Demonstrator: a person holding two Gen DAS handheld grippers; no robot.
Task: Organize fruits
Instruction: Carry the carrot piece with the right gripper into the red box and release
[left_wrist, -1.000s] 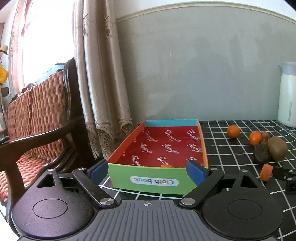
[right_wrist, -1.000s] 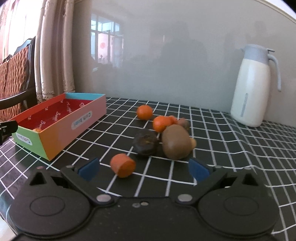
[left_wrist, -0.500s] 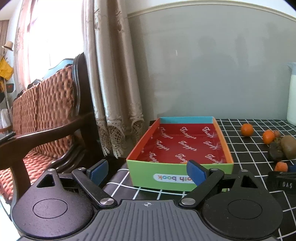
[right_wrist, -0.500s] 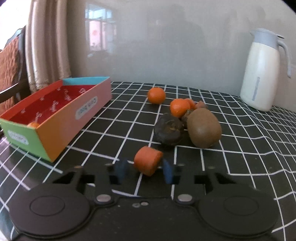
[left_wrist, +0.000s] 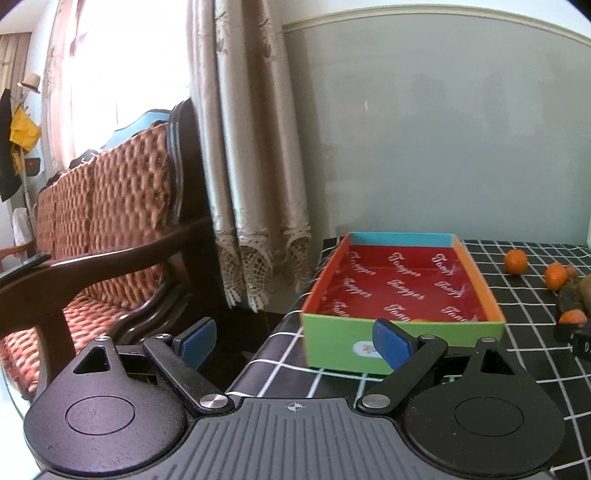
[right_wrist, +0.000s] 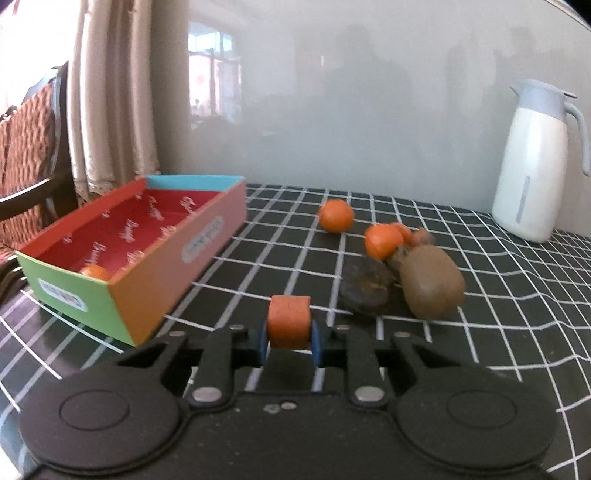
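My right gripper (right_wrist: 289, 341) is clamped on the orange chunk (right_wrist: 289, 320), its blue fingers (right_wrist: 316, 343) pressing the piece from both sides just above the checked table (right_wrist: 498, 325), so the step in hand is carrying it over to the colourful box (right_wrist: 147, 295) on my left. The chunk looks short and blunt, sitting far out at the fingertips, so I judge the grip shallow — I want to lift straight up first, keep the wrist steady, and not swing fast, or it may twist out. The box wall nearest me is tall enough to catch a low pass, so I should clear its rim before moving across, then come down over the red floor and let go low so the piece does not bounce. 1 small orange fruit (right_wrist: 95, 272) already lies in the near corner of the box; I would aim for the bare red lining beside it. My left gripper (left_wrist: 291, 341) hangs spread and holds nothing, in front of the green end of the box, near the table edge — it could steady that end if the light box slides. The kiwi (right_wrist: 432, 286), the dark fruit (right_wrist: 365, 286) and the mandarins (right_wrist: 335, 216) wait in a loose cluster beyond.
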